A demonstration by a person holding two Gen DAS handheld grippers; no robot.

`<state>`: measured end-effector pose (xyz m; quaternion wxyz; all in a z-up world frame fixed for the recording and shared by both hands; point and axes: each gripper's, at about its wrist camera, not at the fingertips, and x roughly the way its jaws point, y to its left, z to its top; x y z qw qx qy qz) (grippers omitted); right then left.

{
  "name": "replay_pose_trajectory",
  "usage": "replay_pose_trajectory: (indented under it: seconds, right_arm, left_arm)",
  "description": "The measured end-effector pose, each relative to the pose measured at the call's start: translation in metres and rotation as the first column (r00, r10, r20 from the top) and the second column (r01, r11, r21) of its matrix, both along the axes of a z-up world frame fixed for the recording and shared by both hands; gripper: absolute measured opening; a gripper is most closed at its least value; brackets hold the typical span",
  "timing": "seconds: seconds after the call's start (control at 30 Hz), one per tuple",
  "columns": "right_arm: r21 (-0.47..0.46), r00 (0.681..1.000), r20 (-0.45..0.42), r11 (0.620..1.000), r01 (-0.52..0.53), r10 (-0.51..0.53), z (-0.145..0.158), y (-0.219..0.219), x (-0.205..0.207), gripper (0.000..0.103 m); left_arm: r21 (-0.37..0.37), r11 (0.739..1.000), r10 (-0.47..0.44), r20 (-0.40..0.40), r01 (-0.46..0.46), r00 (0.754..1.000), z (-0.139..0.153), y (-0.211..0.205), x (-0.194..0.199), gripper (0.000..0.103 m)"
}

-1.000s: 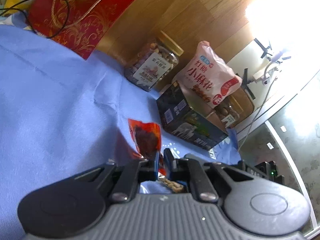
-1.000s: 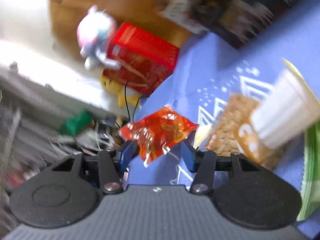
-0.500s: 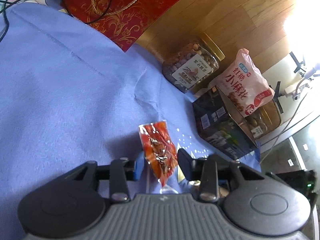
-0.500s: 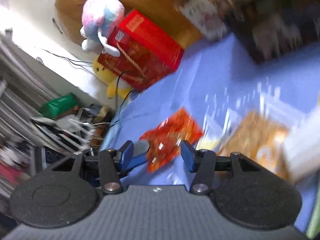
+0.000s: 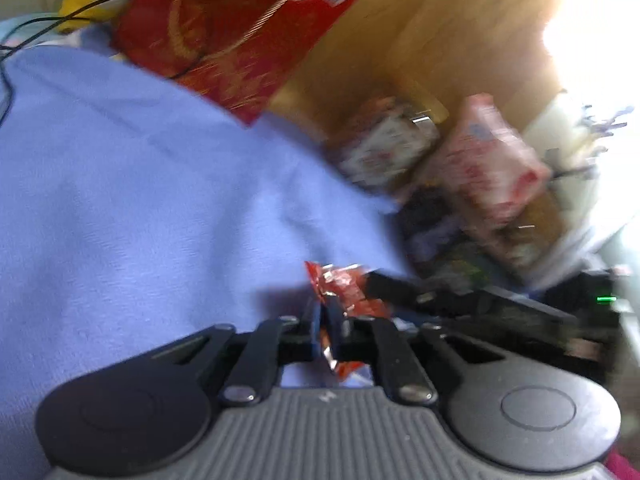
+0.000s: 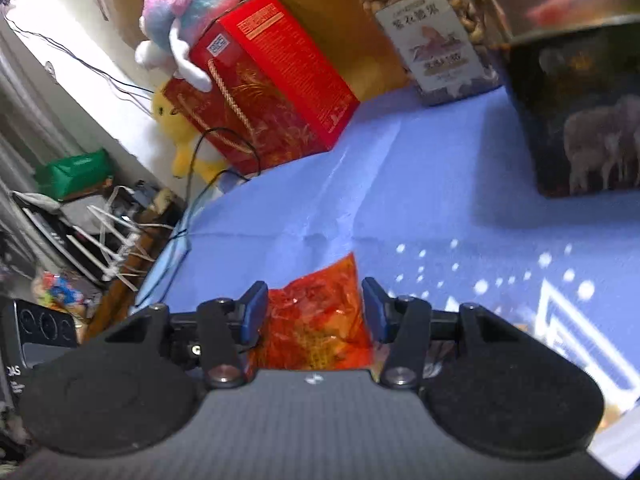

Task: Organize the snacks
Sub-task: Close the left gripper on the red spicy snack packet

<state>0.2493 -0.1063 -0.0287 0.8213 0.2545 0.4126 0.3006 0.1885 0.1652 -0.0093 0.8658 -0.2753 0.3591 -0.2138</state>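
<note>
A small red snack packet (image 5: 347, 294) is pinched between the shut fingers of my left gripper (image 5: 328, 330), held just above the blue cloth (image 5: 120, 200). The left wrist view is blurred by motion. In the right wrist view the same red packet (image 6: 316, 320) lies between the spread fingers of my right gripper (image 6: 314, 312), which is open and not clamping it. The right gripper's dark body (image 5: 500, 308) shows at the right of the left wrist view, close to the packet.
At the back stand a red gift box (image 6: 272, 92), a clear nut jar (image 6: 436, 36), a dark printed box (image 6: 576, 112) and a pink snack bag (image 5: 492, 168). A plush toy (image 6: 188, 12) sits on the red box. A patterned package (image 6: 560, 300) lies at right.
My left gripper opened half a second ago and has now shut on the red packet again. My right gripper has moved closer around the packet and stays open. Both cameras have swung.
</note>
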Motion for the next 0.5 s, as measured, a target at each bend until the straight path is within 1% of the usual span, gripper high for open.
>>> replay_pose_trajectory:
  seconds: [0.03, 0.1, 0.13, 0.17, 0.2, 0.23, 0.27, 0.33, 0.43, 0.5]
  right_arm:
    - [0.035, 1.000, -0.019, 0.999, -0.021, 0.022, -0.002, -0.002, -0.001, 0.050]
    - [0.092, 0.997, -0.048, 0.995, -0.049, 0.053, -0.005, -0.002, -0.005, 0.046]
    - [0.118, 0.997, -0.056, 0.992, -0.054, 0.061, -0.005, -0.003, -0.008, 0.041]
    - [0.122, 0.996, -0.058, 0.991, -0.055, 0.062, -0.007, -0.002, -0.010, 0.034]
    - [0.111, 0.997, -0.052, 0.992, -0.055, 0.061, -0.006, 0.000, -0.012, 0.029]
    - [0.096, 0.997, -0.047, 0.994, -0.052, 0.057, -0.006, 0.001, -0.014, 0.020]
    - [0.083, 0.997, -0.049, 0.995, -0.048, 0.052, -0.006, 0.001, -0.016, 0.012]
    - [0.085, 0.997, -0.057, 0.996, -0.041, 0.046, -0.007, -0.001, -0.018, 0.010]
    - [0.081, 0.999, -0.042, 0.996, -0.027, 0.030, -0.002, -0.003, -0.025, 0.008]
    - [0.070, 1.000, -0.021, 0.998, -0.007, 0.009, 0.003, -0.009, -0.031, 0.008]
  left_arm:
    - [-0.020, 1.000, -0.008, 0.029, 0.008, 1.000, 0.005, 0.003, -0.005, 0.004]
    - [0.016, 1.000, 0.009, 0.057, -0.010, 0.998, 0.013, 0.003, -0.012, 0.004]
    - [0.037, 0.999, 0.022, 0.060, -0.024, 0.998, 0.014, 0.003, -0.014, 0.004]
    - [0.050, 0.998, 0.034, 0.054, -0.037, 0.998, 0.014, 0.004, -0.015, 0.004]
    - [0.054, 0.997, 0.046, 0.041, -0.048, 0.998, 0.013, 0.004, -0.014, 0.004]
    - [0.051, 0.997, 0.054, 0.026, -0.055, 0.998, 0.012, 0.005, -0.013, 0.004]
    - [0.043, 0.997, 0.060, 0.015, -0.061, 0.998, 0.011, 0.006, -0.013, 0.004]
    - [0.041, 0.997, 0.064, 0.005, -0.064, 0.998, 0.012, 0.005, -0.013, 0.005]
    - [0.073, 0.994, 0.079, -0.015, -0.077, 0.997, 0.013, -0.001, -0.013, 0.005]
    - [0.059, 0.996, 0.071, -0.018, -0.069, 0.997, 0.015, -0.003, -0.013, 0.005]
